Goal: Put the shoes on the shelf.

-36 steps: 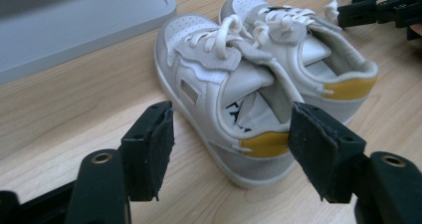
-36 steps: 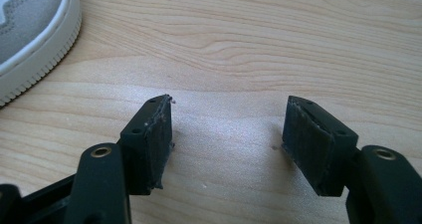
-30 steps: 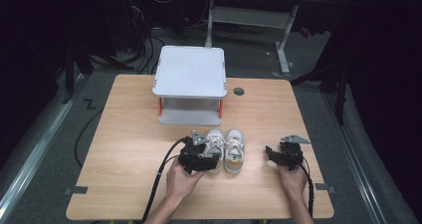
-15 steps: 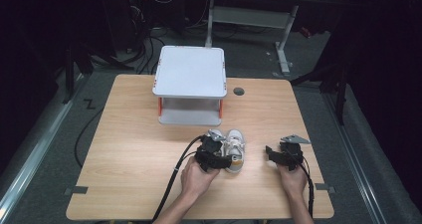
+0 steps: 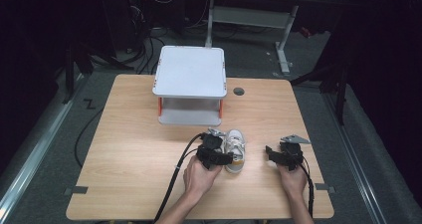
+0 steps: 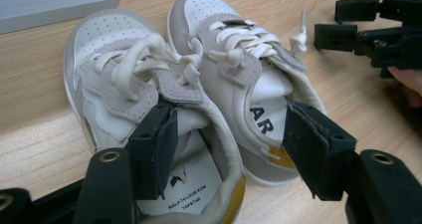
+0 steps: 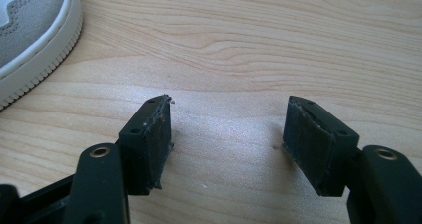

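A: Biggest first. Wooden table (image 5: 129,134); grey two-tier shelf (image 5: 190,72) at the far middle. That shelf is my landmark.

B: Then the shoes?

A: Pair of small white-and-grey sneakers (image 5: 233,149), on the table on the near side of the shelf, a bit to its right, apart from it. In the left gripper view they sit side by side touching, toes toward the shelf: left sneaker (image 6: 149,114), right sneaker (image 6: 244,84). Laces tied, heels toward the person.

B: Grippers?

A: Left gripper (image 5: 215,152) is right at the pair, nearer than the shelf. Jaws spread wide: one pad inside the left sneaker's opening, the other at the outer heel side of the right sneaker. So it straddles both inner collars. No squeeze that I can see; I call it not gripping yet.

B: Right one?

A: Right gripper (image 5: 283,154), further right of the shelf than the shoes, parked just over bare wood. Jaws apart, nothing between them; the edge of a sneaker sole (image 7: 35,50) shows at its left.

B: Progress?

A: Early, I'd say. Both shelf tiers look bare and the shoes are on the table. Reach done; closing, lifting and placing probably left.
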`<state>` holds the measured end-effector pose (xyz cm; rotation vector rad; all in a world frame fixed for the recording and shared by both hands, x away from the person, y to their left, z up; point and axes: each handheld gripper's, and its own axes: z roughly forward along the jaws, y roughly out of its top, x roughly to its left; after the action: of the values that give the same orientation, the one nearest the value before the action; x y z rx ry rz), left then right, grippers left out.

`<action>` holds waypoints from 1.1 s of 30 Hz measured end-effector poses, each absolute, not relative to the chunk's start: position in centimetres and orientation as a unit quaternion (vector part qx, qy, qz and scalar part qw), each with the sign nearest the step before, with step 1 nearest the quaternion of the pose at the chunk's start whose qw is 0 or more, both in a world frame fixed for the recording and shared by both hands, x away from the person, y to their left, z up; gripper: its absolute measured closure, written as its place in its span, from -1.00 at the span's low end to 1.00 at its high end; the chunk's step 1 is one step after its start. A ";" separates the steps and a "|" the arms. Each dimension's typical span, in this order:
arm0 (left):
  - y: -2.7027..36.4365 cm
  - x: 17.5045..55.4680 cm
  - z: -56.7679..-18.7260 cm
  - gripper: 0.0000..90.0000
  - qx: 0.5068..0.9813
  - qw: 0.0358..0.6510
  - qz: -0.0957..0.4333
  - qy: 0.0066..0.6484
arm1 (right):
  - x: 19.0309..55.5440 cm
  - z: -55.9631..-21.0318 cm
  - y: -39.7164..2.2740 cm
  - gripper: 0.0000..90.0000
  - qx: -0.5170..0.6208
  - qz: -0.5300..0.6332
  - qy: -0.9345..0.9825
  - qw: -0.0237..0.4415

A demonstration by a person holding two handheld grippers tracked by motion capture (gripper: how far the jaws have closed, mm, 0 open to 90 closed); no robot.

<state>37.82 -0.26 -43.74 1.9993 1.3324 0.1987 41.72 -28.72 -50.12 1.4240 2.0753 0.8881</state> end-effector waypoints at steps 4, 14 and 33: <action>-0.8 38.3 -44.1 -0.13 0.776 0.354 0.066 0.518 | 41.7 -50.1 -28.7 -0.21 0.519 0.324 0.756 0.234; -2.4 38.7 -45.3 0.17 0.794 0.316 0.130 0.502 | 41.7 -50.1 -28.7 -0.21 0.518 0.323 0.756 0.235; -2.6 38.4 -45.1 0.73 0.820 0.313 0.143 0.457 | 41.7 -50.1 -28.7 -0.21 0.519 0.323 0.756 0.235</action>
<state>38.40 -2.62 -45.14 2.1623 1.2064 0.3777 41.74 -28.75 -50.12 1.4233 2.0737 0.8863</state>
